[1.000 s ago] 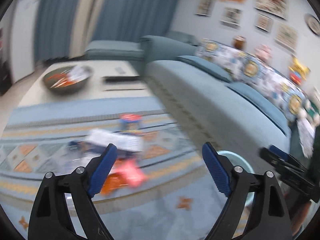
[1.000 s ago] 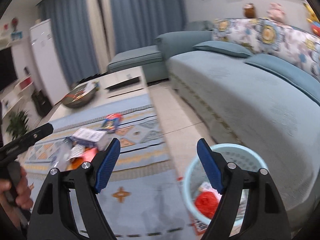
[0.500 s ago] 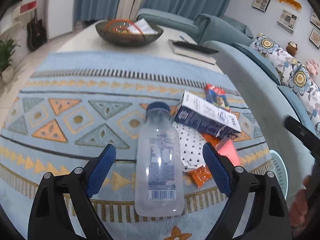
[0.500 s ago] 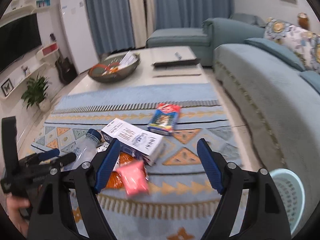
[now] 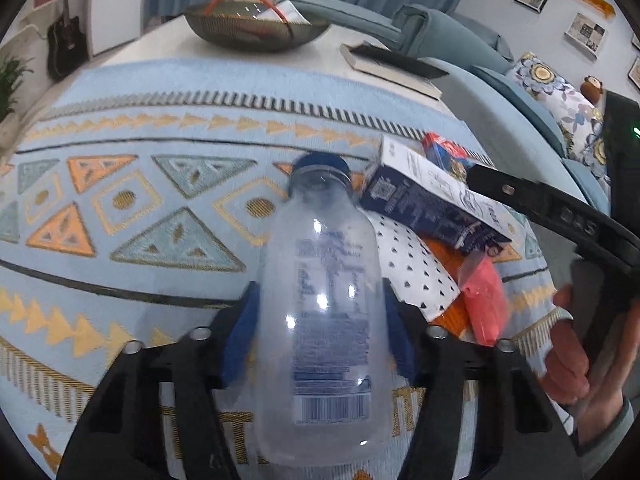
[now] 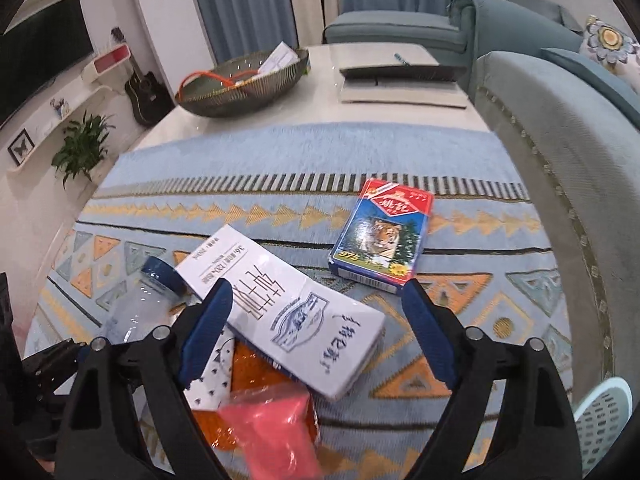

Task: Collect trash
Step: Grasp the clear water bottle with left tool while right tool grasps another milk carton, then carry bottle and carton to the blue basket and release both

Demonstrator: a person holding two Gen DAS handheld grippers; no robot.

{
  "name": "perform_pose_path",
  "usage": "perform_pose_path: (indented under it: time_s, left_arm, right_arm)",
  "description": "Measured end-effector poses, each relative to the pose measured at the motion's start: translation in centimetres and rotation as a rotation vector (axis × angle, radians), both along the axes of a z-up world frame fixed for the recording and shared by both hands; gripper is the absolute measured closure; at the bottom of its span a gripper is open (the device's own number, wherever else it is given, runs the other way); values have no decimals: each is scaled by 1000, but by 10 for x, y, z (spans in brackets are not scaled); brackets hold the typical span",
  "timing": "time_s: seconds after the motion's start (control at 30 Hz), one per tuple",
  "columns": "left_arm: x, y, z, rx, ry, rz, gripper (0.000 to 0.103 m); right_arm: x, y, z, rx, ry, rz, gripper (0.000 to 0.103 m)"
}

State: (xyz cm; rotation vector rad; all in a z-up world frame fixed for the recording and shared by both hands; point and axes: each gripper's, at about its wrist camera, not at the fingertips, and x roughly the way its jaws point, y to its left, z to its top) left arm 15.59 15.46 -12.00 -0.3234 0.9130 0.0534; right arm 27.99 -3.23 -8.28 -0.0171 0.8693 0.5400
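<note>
Bottle hiding closing left tongs pads, basket cut off

Blue playing-card box: "975" printed in yellow at lower corner, tiger picture above; red banner characters too small to be read. White carton: large handwritten-style Chinese characters and line with "36", not made out further. Clear bottle: barcode and fine print on label, illegible.
</note>
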Motion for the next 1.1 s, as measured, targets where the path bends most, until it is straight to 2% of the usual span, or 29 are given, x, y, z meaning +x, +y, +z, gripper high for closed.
perform_pose_path:
  time_s: [0.2,0.37,0.63,0.77,0.8,0.9,1.1]
  left_arm:
    - [-7,10,5,-21,-28,39,49]
    - [-15,22,14,-38,-60,97,49]
    - [-21,32,20,-40,-76,138,49]
    - [-29,42,26,-69,-122,189,49]
    - [-31,43,28,-78,-135,196,49]
    - [-34,39,36,-82,-174,181,49]
    - [-40,13,64,-55,-259,119,49]
  right_arm:
    - [3,3,-13,29,89,92,21]
    - [-26,10,-9,32,92,183,21]
    - [-25,40,-11,-86,54,138,22]
    - [-25,43,-17,-113,65,120,46]
    - [-26,43,-18,-119,57,117,48]
    - [-36,37,-11,-119,9,101,50]
    - [-57,-6,27,-8,-56,23,52]
